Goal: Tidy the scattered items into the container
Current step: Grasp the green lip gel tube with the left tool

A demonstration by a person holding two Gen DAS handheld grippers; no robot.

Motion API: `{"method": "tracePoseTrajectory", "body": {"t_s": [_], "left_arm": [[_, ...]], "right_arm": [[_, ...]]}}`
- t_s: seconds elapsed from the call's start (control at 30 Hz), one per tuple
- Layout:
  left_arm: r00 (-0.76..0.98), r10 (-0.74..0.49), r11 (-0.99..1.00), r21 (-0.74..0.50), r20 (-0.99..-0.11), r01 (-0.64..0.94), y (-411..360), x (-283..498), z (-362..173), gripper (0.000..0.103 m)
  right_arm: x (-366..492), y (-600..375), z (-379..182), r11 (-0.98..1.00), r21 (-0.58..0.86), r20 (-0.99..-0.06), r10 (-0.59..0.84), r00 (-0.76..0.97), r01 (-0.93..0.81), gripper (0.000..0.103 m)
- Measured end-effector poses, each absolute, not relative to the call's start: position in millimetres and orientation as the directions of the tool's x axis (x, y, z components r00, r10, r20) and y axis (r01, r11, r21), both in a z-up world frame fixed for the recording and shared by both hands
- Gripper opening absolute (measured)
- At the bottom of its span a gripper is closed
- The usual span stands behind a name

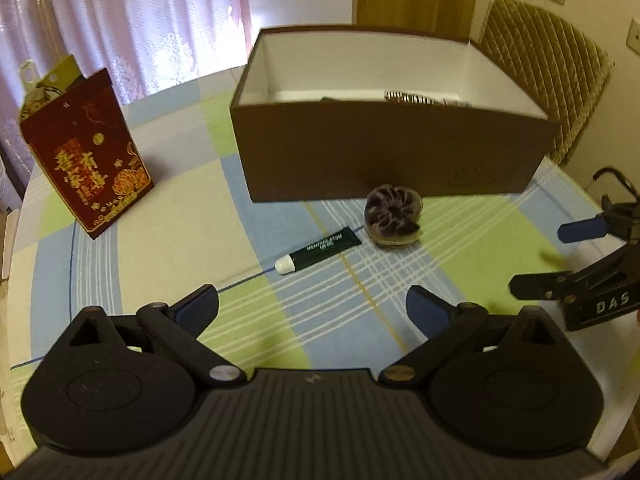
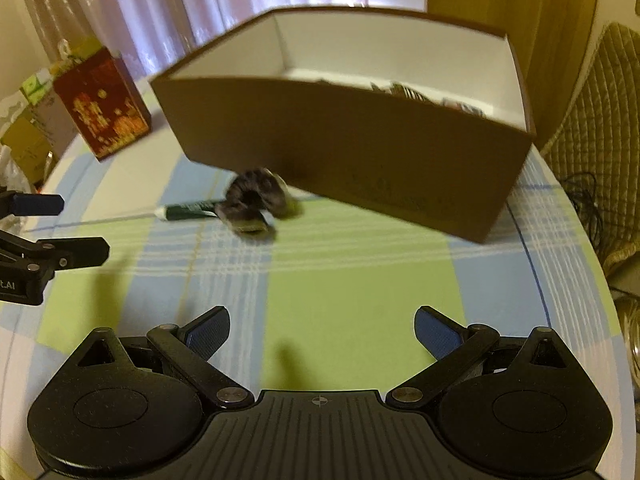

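Observation:
A brown open box (image 1: 384, 156) with a white inside stands at the far middle of the table; a striped item (image 1: 408, 97) lies in it. In front of the box lies a dark purple scrunchie (image 1: 394, 210) on a flat tan pad. Left of it rests a dark green tube (image 1: 320, 250) with a white cap. My left gripper (image 1: 312, 304) is open and empty, a little short of the tube. In the right wrist view, blurred, the box (image 2: 360, 152), scrunchie (image 2: 256, 196) and tube (image 2: 188, 210) lie ahead-left of my open, empty right gripper (image 2: 322, 326).
A red gift box (image 1: 88, 156) with gold print stands at the left of the checked tablecloth (image 1: 460, 264). A quilted chair back (image 1: 548, 68) is behind the box at the right. The right gripper (image 1: 576, 256) shows at the right edge of the left wrist view.

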State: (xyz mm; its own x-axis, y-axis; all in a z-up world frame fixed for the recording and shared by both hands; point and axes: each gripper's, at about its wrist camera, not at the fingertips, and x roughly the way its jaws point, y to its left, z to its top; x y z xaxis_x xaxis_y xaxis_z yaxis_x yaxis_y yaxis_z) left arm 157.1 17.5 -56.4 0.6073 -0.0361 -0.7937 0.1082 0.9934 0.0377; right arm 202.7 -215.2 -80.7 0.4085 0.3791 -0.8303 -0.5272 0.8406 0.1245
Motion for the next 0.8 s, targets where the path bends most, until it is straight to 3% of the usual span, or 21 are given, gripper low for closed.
{"method": "tracePoseTrajectory", "body": {"t_s": [0.23,0.37,0.67,0.7,0.77,0.8], "left_arm": [[0.575,-0.07,0.981,0.048,-0.815,0.188,17,177,-84,0.085],[0.532,-0.085,0.971,0.05,-0.842,0.235,20,198,-101,0.055],[0.529,-0.142,0.931,0.069,-0.836,0.359,20,235,-111,0.054],[0.52,-0.155,0.925,0.061,-0.84,0.375,19,239,-113,0.05],[0.493,-0.175,0.916,0.043,-0.852,0.399,18,245,-118,0.032],[0.484,-0.18,0.914,0.037,-0.856,0.405,18,247,-121,0.029]], "right_arm": [[213,-224,-99,0.858,0.129,-0.856,0.35,0.382,-0.497,0.103],[219,-227,-105,0.865,0.133,-0.863,0.34,0.373,-0.483,0.103],[231,-237,-114,0.889,0.133,-0.876,0.312,0.368,-0.438,0.103],[232,-238,-115,0.891,0.132,-0.876,0.31,0.369,-0.434,0.103],[232,-238,-115,0.892,0.131,-0.877,0.308,0.369,-0.433,0.103],[232,-238,-115,0.891,0.13,-0.877,0.308,0.369,-0.435,0.103]]}}
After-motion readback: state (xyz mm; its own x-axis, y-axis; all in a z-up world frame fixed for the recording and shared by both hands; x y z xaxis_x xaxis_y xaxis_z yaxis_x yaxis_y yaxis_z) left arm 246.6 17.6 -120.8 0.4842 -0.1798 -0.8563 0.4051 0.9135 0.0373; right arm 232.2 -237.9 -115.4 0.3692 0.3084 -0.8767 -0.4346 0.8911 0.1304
